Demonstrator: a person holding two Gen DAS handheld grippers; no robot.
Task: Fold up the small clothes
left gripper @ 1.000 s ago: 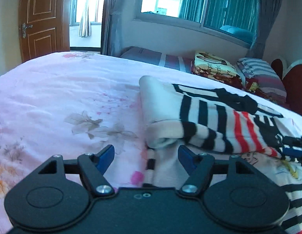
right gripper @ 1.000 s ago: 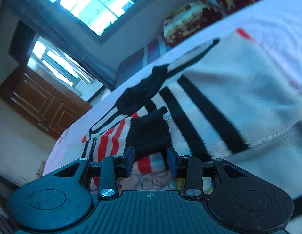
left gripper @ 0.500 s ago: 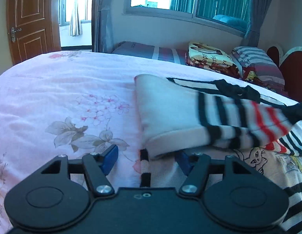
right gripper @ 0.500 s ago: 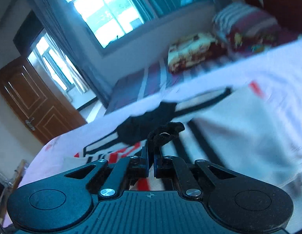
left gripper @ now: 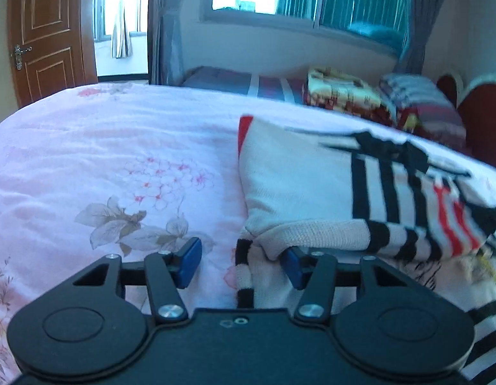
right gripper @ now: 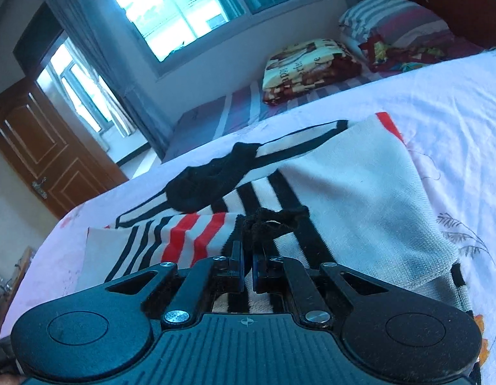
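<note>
While the cream knitted sweater with black and red stripes (left gripper: 299, 186) lies partly folded on the bed's pink floral sheet (left gripper: 103, 160), both claws work at its near edge. Sweater sits toward the right side of the bed in the left wrist view, its folded cream edge running up toward the far edge of the bed.

Left claw (left gripper: 241, 264): jaws about half apart, and they have just been closing. Right blue pad (left gripper: 294, 268) is tucked under the ribbed cream hem; left blue pad (left gripper: 188, 266) stands clear over bare sheet. A narrow striped strip of the garment lies between the pads, not pinched.

Right claw (right gripper: 247, 271): jaws drawn nearly together, clamped on a bunched black ribbed cuff (right gripper: 273, 221) of the sweater, which pokes up beyond the fingertips. Red-striped sleeve runs off to the left of the claw; plain cream panel spreads to its right.

Beyond the bed's far edge: folded patterned blanket (right gripper: 308, 64), striped pillow (right gripper: 392, 19), brown wooden door (left gripper: 49, 32).
</note>
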